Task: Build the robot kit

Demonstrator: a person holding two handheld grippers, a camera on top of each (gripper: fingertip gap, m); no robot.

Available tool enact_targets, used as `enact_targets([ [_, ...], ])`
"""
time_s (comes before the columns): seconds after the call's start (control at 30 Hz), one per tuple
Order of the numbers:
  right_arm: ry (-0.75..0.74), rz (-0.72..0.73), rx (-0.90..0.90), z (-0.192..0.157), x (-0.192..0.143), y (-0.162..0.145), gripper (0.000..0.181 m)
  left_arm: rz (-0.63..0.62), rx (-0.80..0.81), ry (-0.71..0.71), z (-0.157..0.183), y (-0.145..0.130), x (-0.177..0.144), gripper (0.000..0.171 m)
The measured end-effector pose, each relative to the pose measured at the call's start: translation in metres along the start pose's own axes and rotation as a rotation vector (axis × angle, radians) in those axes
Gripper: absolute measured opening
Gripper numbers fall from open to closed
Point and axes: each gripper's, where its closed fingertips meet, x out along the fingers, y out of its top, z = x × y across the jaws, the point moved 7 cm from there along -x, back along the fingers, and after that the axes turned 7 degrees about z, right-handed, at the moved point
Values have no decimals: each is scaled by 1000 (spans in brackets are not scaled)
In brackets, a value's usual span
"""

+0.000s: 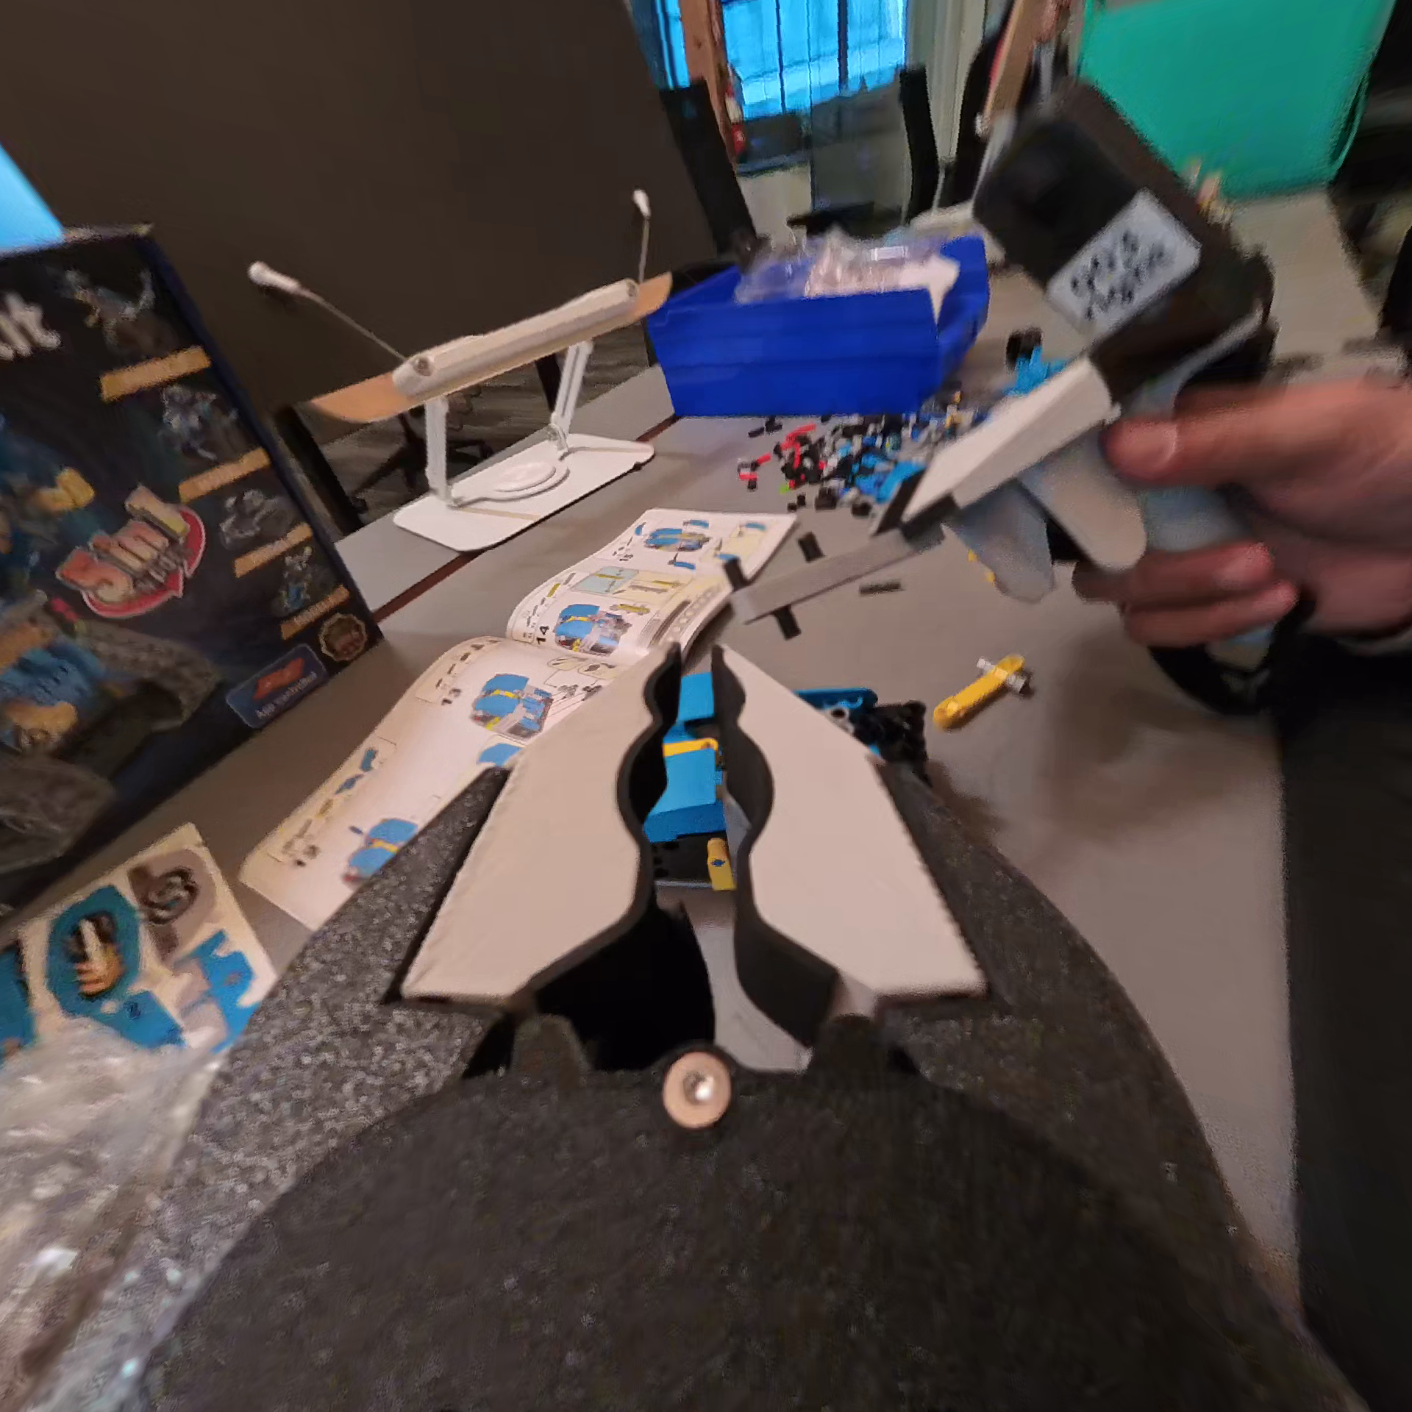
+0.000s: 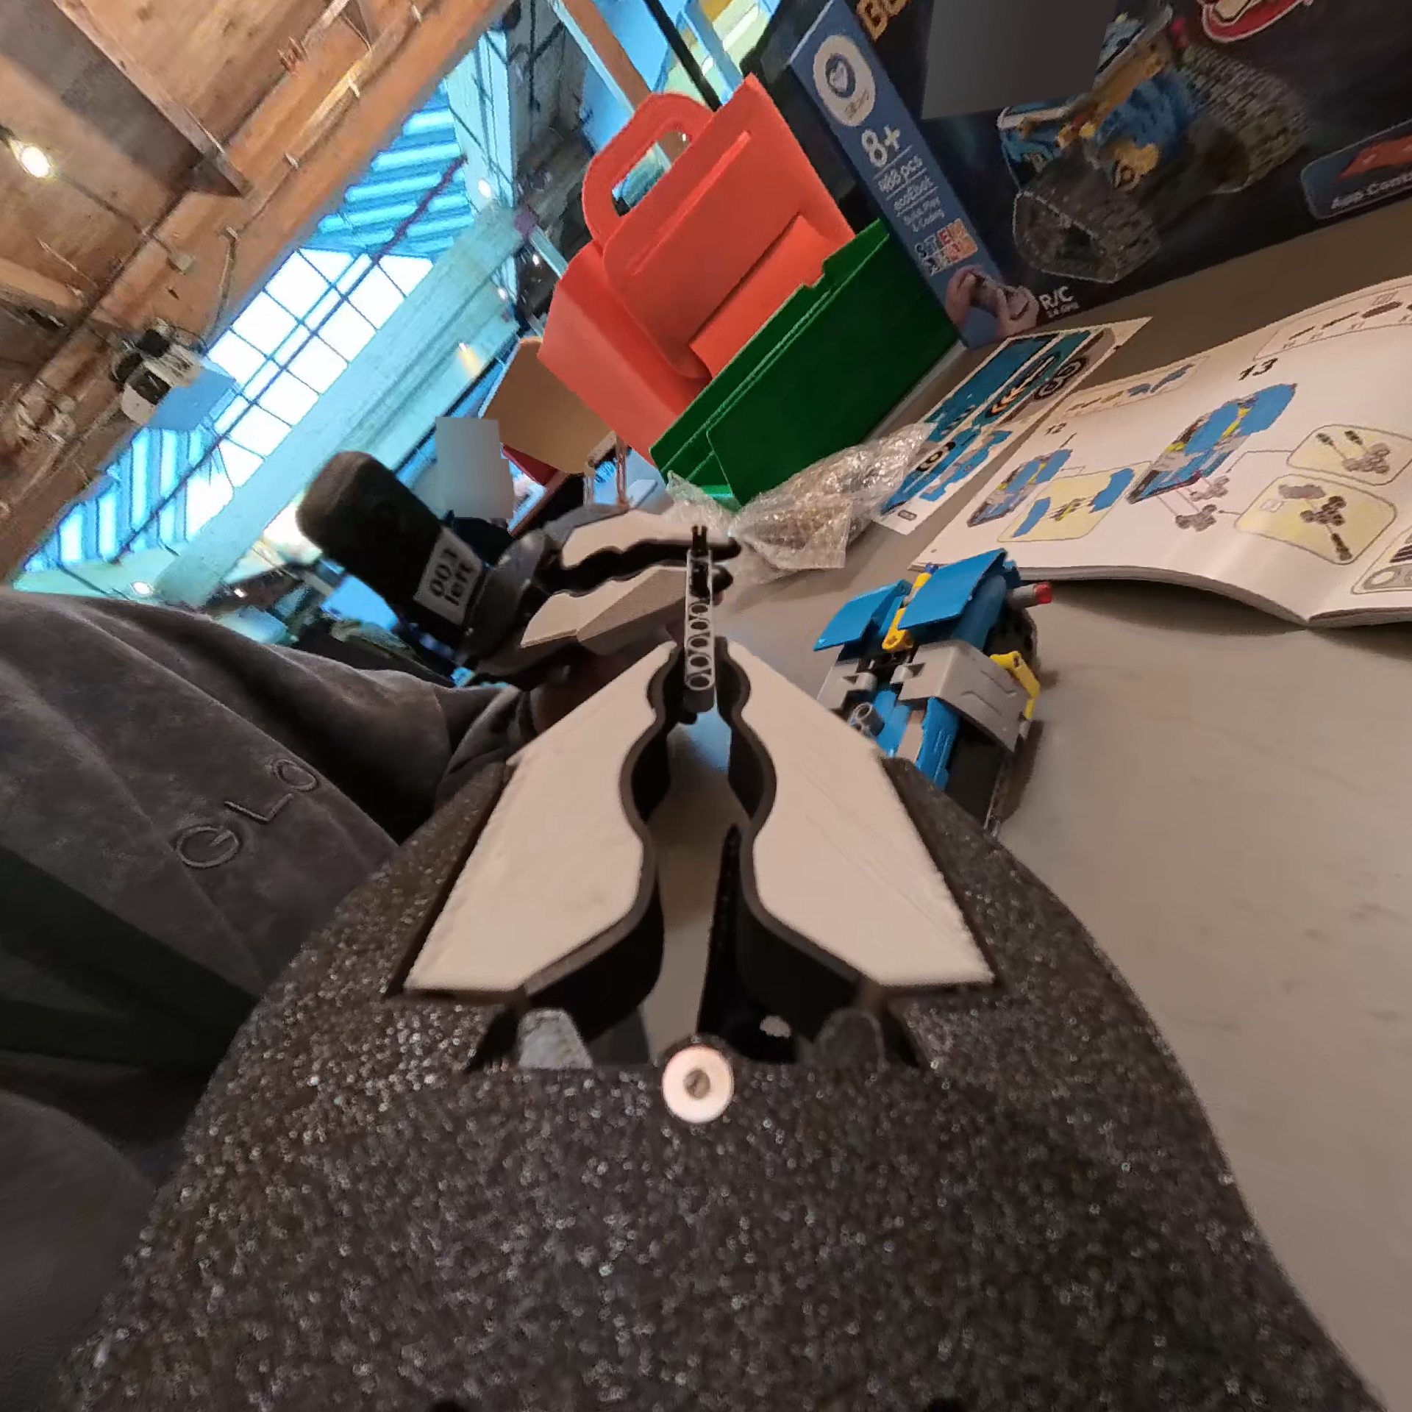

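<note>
My right gripper (image 2: 699, 672) is shut on a thin black holed beam (image 2: 698, 634) that sticks up past its tips. In the left wrist view it (image 1: 764, 603) hovers above the table at the upper right, held by a hand (image 1: 1261, 519), with the beam (image 1: 785, 620) at its tips. My left gripper (image 1: 697, 661) is nearly closed, with a narrow gap and nothing in it. It hangs just above a blue, grey and yellow brick model (image 1: 688, 795) on the table. From the right wrist view the model (image 2: 940, 672) sits apart from the left gripper (image 2: 726, 550), whose tips are close to the beam's top.
An open instruction booklet (image 1: 474, 733) lies left of the model. A small yellow piece (image 1: 978, 691) lies to its right. Loose pieces (image 1: 856, 458) lie before a blue bin (image 1: 810, 351). The kit box (image 1: 153, 535), sticker sheet (image 1: 130, 955), white lamp (image 1: 519, 344), red bin (image 2: 688, 252) and green bin (image 2: 810, 382) ring the grey table (image 1: 1070, 840). Between my right fingertips and the small yellow piece (image 1: 978, 691) there is roughly 12 cm.
</note>
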Motion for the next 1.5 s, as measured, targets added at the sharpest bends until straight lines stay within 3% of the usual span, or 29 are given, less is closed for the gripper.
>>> enact_targets([
  [0.1,13,64,53,2,-3,5,7,77,-263,-27,-14,2,-4,15],
  [0.23,99,167,126,-7,4,10,7,189,-730,-359,2,2,2,16],
  [0.33,114,163,100,-15,16,6,6,270,-943,-479,10,3,4,16],
  [0.5,98,124,21,-23,26,0,8,325,-913,-453,5,8,-1,7],
  [0.83,31,41,-124,-28,32,-8,7,336,-964,-493,3,6,0,12],
  [1.17,185,54,-165,-48,31,-6,8,394,-901,-646,9,20,-11,7],
  [1.23,163,43,-230,-49,30,-7,22,415,-908,-633,6,20,-12,6],
  [1.5,123,17,-271,-49,29,-9,8,409,-912,-632,8,18,-9,7],
])
